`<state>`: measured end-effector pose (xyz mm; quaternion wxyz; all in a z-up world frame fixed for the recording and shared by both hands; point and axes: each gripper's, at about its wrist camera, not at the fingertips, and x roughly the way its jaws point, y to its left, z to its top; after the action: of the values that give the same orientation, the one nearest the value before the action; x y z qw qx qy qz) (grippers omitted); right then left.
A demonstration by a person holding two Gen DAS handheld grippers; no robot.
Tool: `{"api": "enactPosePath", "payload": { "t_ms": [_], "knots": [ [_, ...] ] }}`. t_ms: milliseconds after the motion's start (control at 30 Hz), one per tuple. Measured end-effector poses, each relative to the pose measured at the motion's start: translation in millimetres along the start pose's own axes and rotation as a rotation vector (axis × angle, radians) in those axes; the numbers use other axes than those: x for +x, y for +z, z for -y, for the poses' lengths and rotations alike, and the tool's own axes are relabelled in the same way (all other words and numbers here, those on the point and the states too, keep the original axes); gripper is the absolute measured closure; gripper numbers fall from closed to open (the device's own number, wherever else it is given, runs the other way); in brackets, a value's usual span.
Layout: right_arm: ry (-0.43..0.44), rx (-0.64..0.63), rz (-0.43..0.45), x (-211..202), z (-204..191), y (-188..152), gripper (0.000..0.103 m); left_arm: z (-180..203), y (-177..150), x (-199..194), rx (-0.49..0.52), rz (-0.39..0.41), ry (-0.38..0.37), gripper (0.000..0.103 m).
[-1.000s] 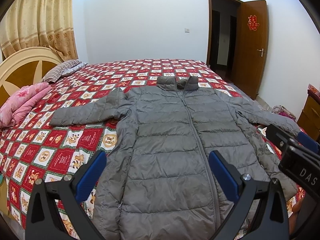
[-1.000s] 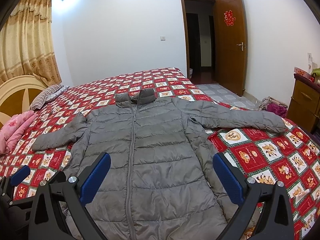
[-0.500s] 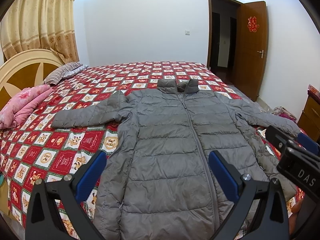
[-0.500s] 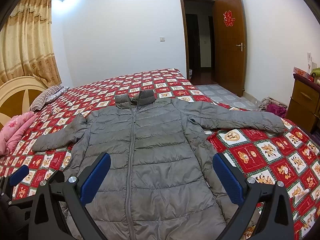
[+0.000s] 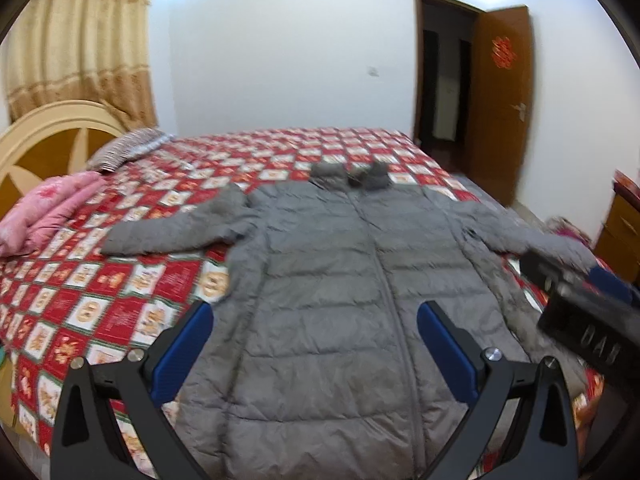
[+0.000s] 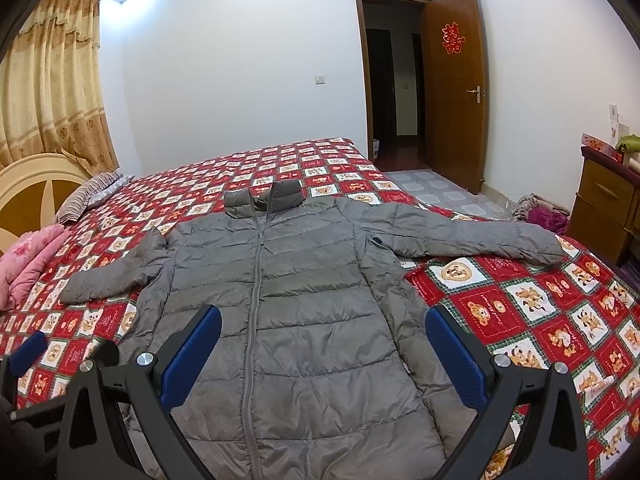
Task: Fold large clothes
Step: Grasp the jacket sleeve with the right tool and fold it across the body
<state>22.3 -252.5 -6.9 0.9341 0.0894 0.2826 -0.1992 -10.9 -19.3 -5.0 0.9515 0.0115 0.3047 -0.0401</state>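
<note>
A grey puffer jacket (image 5: 344, 292) lies flat, zipped, front up, on the bed, collar far, both sleeves spread outward; it also shows in the right wrist view (image 6: 280, 300). My left gripper (image 5: 314, 348) is open and empty, held above the jacket's lower body. My right gripper (image 6: 324, 352) is open and empty above the hem area. The right gripper's body shows at the right edge of the left wrist view (image 5: 588, 320); the left gripper's tip shows at the lower left of the right wrist view (image 6: 28, 350).
The bed carries a red checked bear-print cover (image 6: 540, 304). A pink quilt (image 5: 52, 212) and striped pillow (image 5: 128, 148) lie by the headboard (image 5: 36, 148). A wooden dresser (image 6: 608, 200), a clothes heap on the floor (image 6: 540, 210) and an open door (image 6: 452, 88) stand at the right.
The left wrist view has tilted up and is blurred by motion; the jacket sits lower in it. The right gripper has hardly moved. Both stay open.
</note>
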Motion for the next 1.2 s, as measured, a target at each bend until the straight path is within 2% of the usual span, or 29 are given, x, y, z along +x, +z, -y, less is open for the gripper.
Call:
{"api": "enactPosePath", "payload": {
  "t_ms": [100,200,333,400,467,533,667,800,867,900,967,1000,1033,1067,1167,1200],
  "knots": [
    [-0.028,0.035,-0.002,3,26,7,0.001,-6,2,11,0.013,-0.02,-0.014,0.0],
    [-0.091,0.113,-0.025,10,83,33,0.001,-24,17,29,0.019,-0.027,0.008,0.0],
    [-0.17,0.27,-0.036,23,175,75,0.001,-45,45,50,0.033,-0.016,0.026,0.0],
    [-0.237,0.363,-0.03,38,234,93,0.001,-58,61,67,0.026,-0.003,0.058,0.0],
    [-0.308,0.432,-0.04,55,275,98,0.001,-67,68,85,0.024,0.005,0.108,0.0],
    [-0.375,0.524,-0.071,84,326,90,0.001,-78,74,111,0.026,-0.009,0.162,0.0],
    [-0.431,0.648,-0.171,134,387,63,0.001,-98,74,165,0.024,-0.076,0.219,0.0],
    [-0.461,0.788,-0.199,161,423,36,0.001,-110,65,202,-0.013,-0.129,0.236,0.0],
    [-0.471,0.783,-0.212,172,426,33,0.003,-112,60,213,-0.023,-0.145,0.242,0.0],
    [-0.483,0.768,-0.22,179,427,32,0.007,-113,58,220,-0.029,-0.152,0.245,0.0],
    [-0.473,0.75,-0.255,194,429,30,0.033,-115,52,231,-0.035,-0.161,0.259,0.0],
    [-0.472,0.746,-0.28,200,429,28,0.041,-117,50,236,-0.037,-0.165,0.266,0.0],
    [-0.476,0.743,-0.295,205,429,27,0.052,-117,46,240,-0.037,-0.169,0.275,0.0],
    [-0.494,0.725,-0.28,205,429,28,0.06,-118,41,244,-0.039,-0.173,0.281,0.0],
    [-0.515,0.658,-0.31,212,426,34,0.083,-118,32,256,-0.043,-0.207,0.287,0.0],
    [-0.523,0.62,-0.304,211,420,41,0.088,-119,32,256,-0.051,-0.212,0.286,0.0]
  ]
}}
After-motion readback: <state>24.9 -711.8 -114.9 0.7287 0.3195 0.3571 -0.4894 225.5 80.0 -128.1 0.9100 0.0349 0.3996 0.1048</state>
